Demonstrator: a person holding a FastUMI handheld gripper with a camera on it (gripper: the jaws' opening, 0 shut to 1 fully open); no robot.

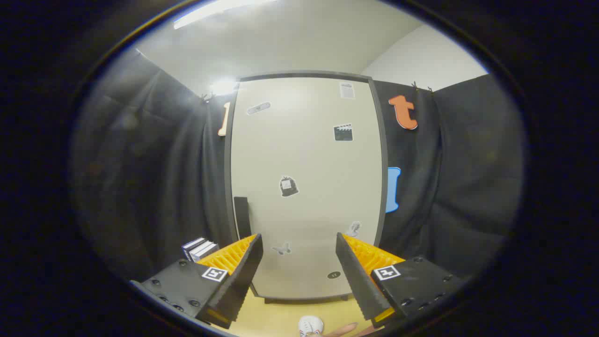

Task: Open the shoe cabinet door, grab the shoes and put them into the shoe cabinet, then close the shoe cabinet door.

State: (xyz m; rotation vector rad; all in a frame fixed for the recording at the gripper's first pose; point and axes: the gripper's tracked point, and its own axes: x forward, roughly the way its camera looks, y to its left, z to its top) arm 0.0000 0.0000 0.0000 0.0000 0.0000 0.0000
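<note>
Booth: standing draped in black cloth, pale floor (281, 318) underneath.
Cabinet door (306, 187): standing shut ahead, filling the gap beyond the fingers; dark handle (242, 217) running along its left edge.
Gripper (298, 267): hovering released, gripping nothing.
Shoe (310, 325): lying on the floor below the fingers, possibly a white trainer, mostly cut off.
Risk: missing the slim handle and glancing off the door; sweeping the door into the shoe.

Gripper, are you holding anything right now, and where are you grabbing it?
Nothing is held. The gripper has its jaws wide apart with empty space between them, facing the closed shoe cabinet door. The dark handle is untouched.
</note>
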